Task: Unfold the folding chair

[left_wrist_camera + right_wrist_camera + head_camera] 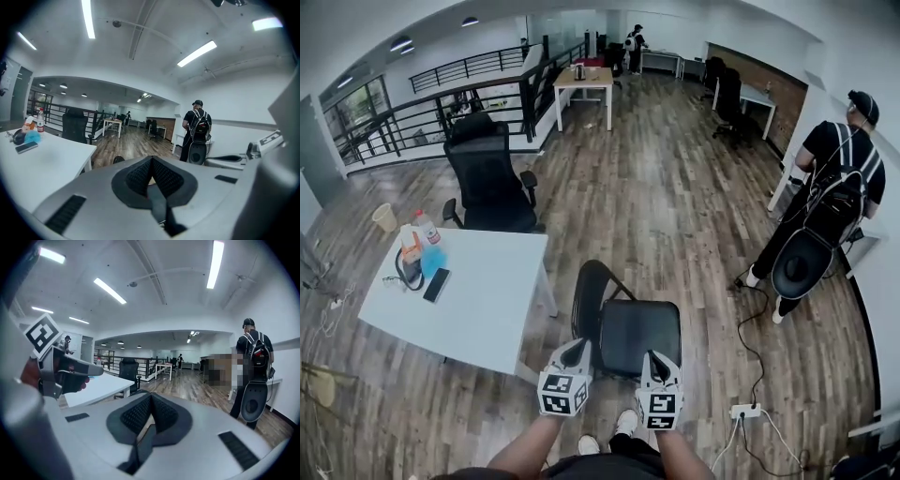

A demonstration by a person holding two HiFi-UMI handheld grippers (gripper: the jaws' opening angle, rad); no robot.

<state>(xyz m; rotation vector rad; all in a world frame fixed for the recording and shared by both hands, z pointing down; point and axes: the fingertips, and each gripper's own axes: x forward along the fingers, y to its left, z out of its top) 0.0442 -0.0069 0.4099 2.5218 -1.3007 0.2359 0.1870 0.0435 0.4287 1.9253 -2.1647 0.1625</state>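
A black folding chair (639,336) with a soft square seat and a thin bent metal back stands on the brown wooden floor (675,206), in the lower middle of the head view. Its seat lies flat and faces up, and its back rises at the seat's upper left. The left gripper (577,347) and the right gripper (652,358) sit side by side at the bottom middle, and their tips show over the near edge of the seat. I cannot tell if they touch it. In the left gripper view the left gripper (151,169) has its two dark jaws pressed together with nothing between them. The right gripper view shows the same for the right gripper (150,405): jaws pressed together and nothing held. A big white table (487,300) stands just left of the chair. A black phone (436,284) and a clear bottle with a red cap (426,228) lie near its upper left corner. A black office chair on wheels (492,183) stands behind the table, higher in the frame. At the right edge a person in black with a backpack (834,187) stands with their back turned. A white power strip (743,411) lies on the floor at the lower right.
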